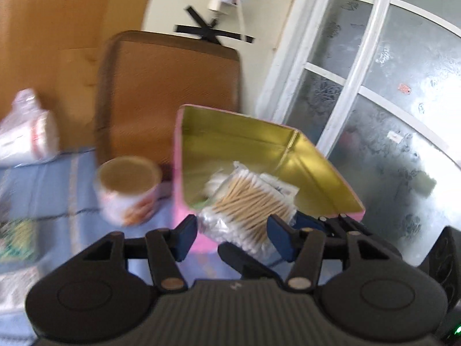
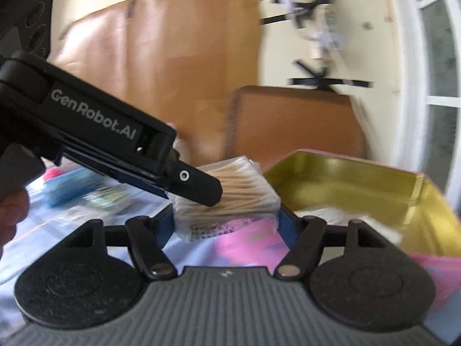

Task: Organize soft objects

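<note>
Clear plastic bag of white cotton pads (image 1: 28,132) sits at the far left on a pale blue striped cloth (image 1: 49,190), blurred. Just to its right on the cloth stands a round white tub with an orange-printed label (image 1: 128,190). Behind the tub a brown rectangular tray with rounded corners (image 1: 170,95) leans upright against the cream wall, below a cross of black tape (image 1: 213,31).

Right of the tub comes a pink rectangular tin with a shiny gold inside (image 1: 259,144), open at the top. A clear packet of wooden-stemmed cotton swabs (image 1: 247,210) hangs over the tin's near left corner, partly across its pink rim, and both tools grip it there. The left gripper (image 1: 234,236) has its blue pads drawn in against the two sides of the packet, holding it at a fairly narrow gap. The right gripper (image 2: 225,225) reaches in from the right side, and in its own view its pads stand wider apart, pressed on the packet's two ends; the left gripper's black finger lies across the top of the swabs there. A second flat white packet (image 1: 278,187) lies inside the tin, just behind the held one.

Farthest right stands a white-framed window with frosted patterned glass (image 1: 374,92), close beside the tin.
</note>
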Action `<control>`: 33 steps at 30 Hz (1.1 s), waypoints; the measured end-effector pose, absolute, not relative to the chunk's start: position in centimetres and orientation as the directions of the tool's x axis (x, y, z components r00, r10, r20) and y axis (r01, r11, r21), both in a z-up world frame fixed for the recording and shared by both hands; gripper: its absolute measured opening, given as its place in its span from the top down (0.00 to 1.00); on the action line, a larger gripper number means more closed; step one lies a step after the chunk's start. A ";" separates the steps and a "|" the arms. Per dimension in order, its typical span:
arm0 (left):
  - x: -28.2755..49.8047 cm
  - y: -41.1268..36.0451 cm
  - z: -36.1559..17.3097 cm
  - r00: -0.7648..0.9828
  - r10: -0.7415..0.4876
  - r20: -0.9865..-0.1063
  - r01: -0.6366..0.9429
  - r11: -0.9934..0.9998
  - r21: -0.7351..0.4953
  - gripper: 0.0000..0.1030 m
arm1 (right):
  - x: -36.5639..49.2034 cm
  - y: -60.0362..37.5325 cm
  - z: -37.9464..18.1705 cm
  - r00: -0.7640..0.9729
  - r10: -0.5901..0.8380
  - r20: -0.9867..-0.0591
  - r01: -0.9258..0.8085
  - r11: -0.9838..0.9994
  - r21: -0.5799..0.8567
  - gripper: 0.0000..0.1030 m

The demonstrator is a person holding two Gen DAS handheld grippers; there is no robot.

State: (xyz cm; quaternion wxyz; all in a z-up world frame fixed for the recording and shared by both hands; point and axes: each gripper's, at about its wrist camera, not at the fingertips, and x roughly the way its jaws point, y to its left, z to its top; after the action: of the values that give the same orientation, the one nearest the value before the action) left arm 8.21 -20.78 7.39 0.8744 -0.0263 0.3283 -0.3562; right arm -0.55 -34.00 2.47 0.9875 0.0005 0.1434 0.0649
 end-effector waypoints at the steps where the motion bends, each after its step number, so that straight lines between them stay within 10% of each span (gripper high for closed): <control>1: 8.8 -22.0 7.4 0.529 -0.643 -0.554 0.611 0.742 -0.276 0.48 | -0.1 -34.9 2.4 0.955 0.093 -0.282 -0.091 0.996 0.020 0.28; 15: 9.4 -22.3 5.8 0.629 -0.544 -0.555 0.540 0.820 -0.192 0.40 | 1.9 -42.0 -0.4 0.909 -0.319 -0.269 0.334 0.943 0.008 0.08; 26: 6.6 -14.3 5.0 0.693 -0.497 -0.522 0.476 0.859 -0.186 0.37 | -0.7 -36.7 1.7 0.973 -0.128 -0.193 0.149 0.984 0.096 0.42; 33: 3.5 -5.2 2.1 0.737 -0.414 -0.535 0.376 0.908 -0.184 0.36 | 0.5 -30.7 1.1 0.937 0.168 -0.306 -0.136 0.983 0.122 0.43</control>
State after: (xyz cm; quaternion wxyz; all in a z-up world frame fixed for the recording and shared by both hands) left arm 3.48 -5.24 2.11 0.9313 -0.0320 0.2944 -0.2119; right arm 0.49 -30.67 1.15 0.9829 0.0497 0.1594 0.0774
